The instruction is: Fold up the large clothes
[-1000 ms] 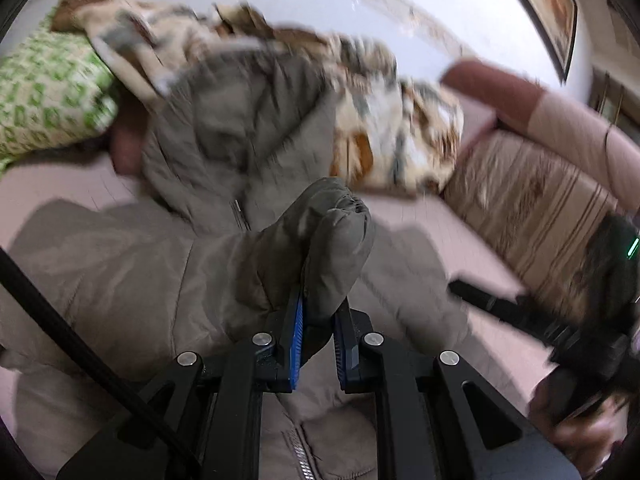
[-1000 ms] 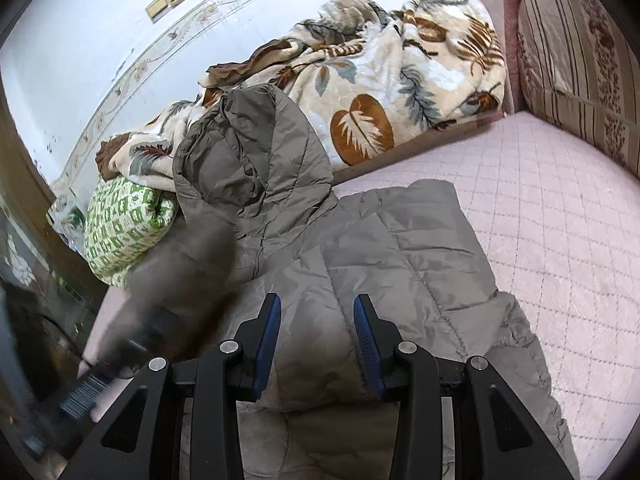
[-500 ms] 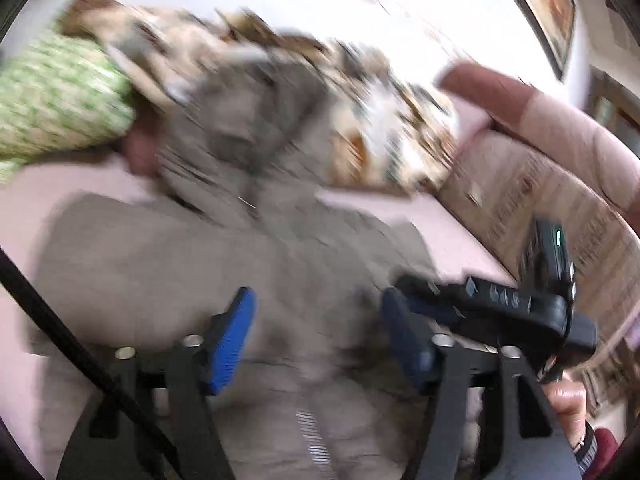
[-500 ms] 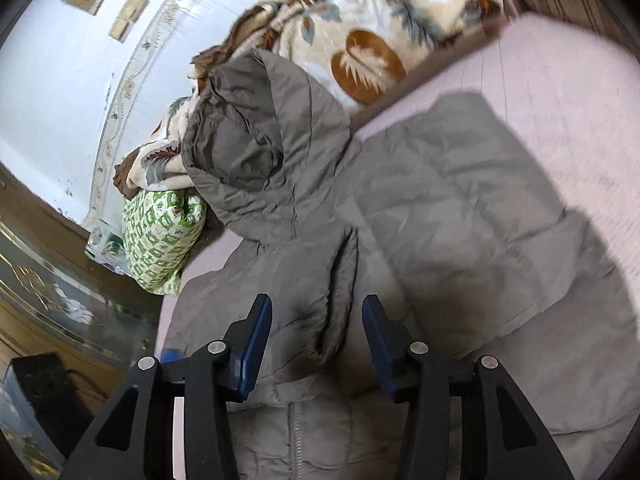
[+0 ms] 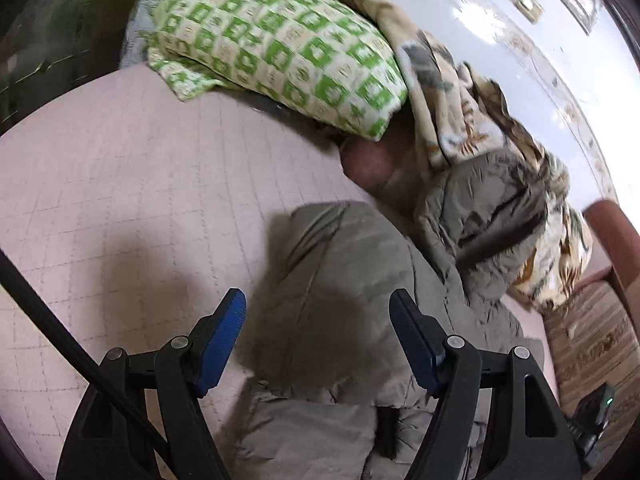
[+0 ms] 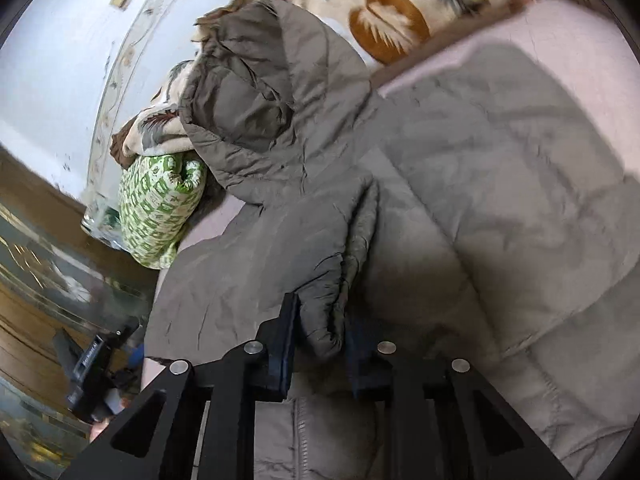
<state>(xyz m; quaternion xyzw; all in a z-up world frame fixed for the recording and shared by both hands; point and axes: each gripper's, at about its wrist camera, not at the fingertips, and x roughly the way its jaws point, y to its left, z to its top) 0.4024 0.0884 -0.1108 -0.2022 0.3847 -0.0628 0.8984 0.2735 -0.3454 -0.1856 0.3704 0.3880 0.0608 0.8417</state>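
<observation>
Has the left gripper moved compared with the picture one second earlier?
Yes. The left gripper then held a jacket fold facing the hood; now it hangs open, swung left toward the green pillow and bare pink mattress.

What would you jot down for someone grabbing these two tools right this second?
Left hand-held gripper: open, holding nothing, hovering over the jacket's left shoulder edge.
Right hand-held gripper: shut on the sleeve cuff lying across the jacket's front.
Grey puffer jacket: spread on the pink quilted bed, hood up against the leaf-print blanket, green pillow beside it.
Done: one sleeve folded across the chest.
Left: settle that sleeve, probably fold the sides in, then hood and body.
</observation>
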